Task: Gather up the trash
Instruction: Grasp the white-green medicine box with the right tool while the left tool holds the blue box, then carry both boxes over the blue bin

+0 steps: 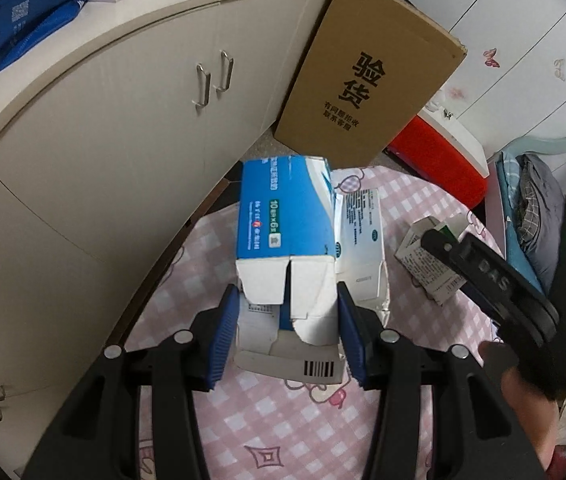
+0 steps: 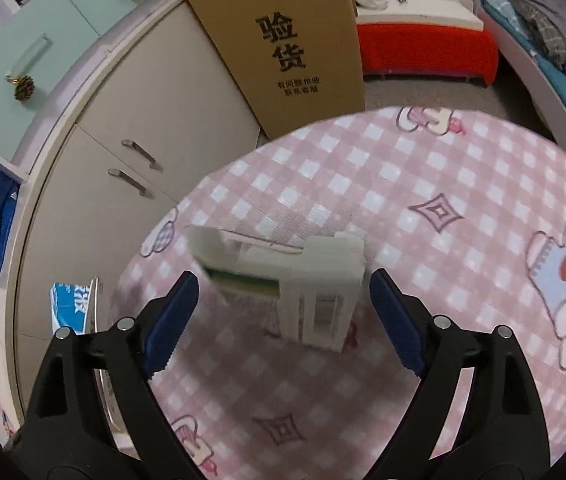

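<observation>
The left gripper [image 1: 289, 332] brackets the torn blue medicine box [image 1: 285, 216] at 12 o'clock on the pink checked cloth [image 1: 283, 420], pads apparently touching; light, crushable card suits a mid-wall grip. The right gripper [image 2: 281, 320], wide open, straddles 1 small white carton [image 2: 283, 276].

Crowded at the left edge of the pink checked cloth [image 1: 283, 420]: blue carton [image 1: 283, 216] wedged between the spread fingers of the left gripper [image 1: 289, 334], a white carton [image 1: 361, 240] touching its right side, cabinet doors [image 1: 103, 160] close on the left. Beyond, leaning cardboard box [image 1: 367, 76] blocking the far side. Open cloth right of the small torn white carton [image 2: 307, 280], itself flanked by the parted right gripper [image 2: 283, 316].
</observation>
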A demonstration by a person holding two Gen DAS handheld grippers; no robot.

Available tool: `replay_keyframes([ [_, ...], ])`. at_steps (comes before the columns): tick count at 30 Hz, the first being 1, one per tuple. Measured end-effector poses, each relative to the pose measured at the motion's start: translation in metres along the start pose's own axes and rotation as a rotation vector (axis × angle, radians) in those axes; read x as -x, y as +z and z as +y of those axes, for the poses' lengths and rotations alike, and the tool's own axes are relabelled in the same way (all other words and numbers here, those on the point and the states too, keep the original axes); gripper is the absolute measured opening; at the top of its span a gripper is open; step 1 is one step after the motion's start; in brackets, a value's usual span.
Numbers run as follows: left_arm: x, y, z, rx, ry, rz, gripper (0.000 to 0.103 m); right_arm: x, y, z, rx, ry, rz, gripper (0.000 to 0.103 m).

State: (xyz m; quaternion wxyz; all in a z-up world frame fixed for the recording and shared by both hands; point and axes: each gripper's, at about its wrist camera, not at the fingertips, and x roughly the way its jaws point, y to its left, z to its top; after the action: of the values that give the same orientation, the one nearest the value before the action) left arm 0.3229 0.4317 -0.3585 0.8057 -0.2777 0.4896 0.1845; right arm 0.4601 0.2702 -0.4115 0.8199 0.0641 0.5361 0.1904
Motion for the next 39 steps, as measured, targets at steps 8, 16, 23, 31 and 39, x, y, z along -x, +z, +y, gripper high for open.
replay_keyframes([
  [8,0.001,-0.006,-0.008,-0.020,-0.016,0.007,0.047,0.008,0.002,-0.003,0.065,0.007,0.020,0.067],
  [16,0.031,-0.026,-0.026,-0.074,-0.082,0.001,0.047,0.074,-0.024,-0.028,0.043,-0.001,-0.024,0.067],
  [23,0.085,-0.063,-0.056,-0.187,-0.170,-0.026,0.047,0.165,-0.069,-0.052,-0.011,-0.005,-0.110,0.067],
  [31,0.141,-0.115,-0.117,-0.359,-0.275,-0.048,0.047,0.272,-0.122,-0.100,-0.111,-0.024,-0.241,0.067],
  [39,0.166,-0.171,-0.202,-0.525,-0.358,-0.034,0.047,0.345,-0.161,-0.177,-0.235,-0.072,-0.320,0.067],
])
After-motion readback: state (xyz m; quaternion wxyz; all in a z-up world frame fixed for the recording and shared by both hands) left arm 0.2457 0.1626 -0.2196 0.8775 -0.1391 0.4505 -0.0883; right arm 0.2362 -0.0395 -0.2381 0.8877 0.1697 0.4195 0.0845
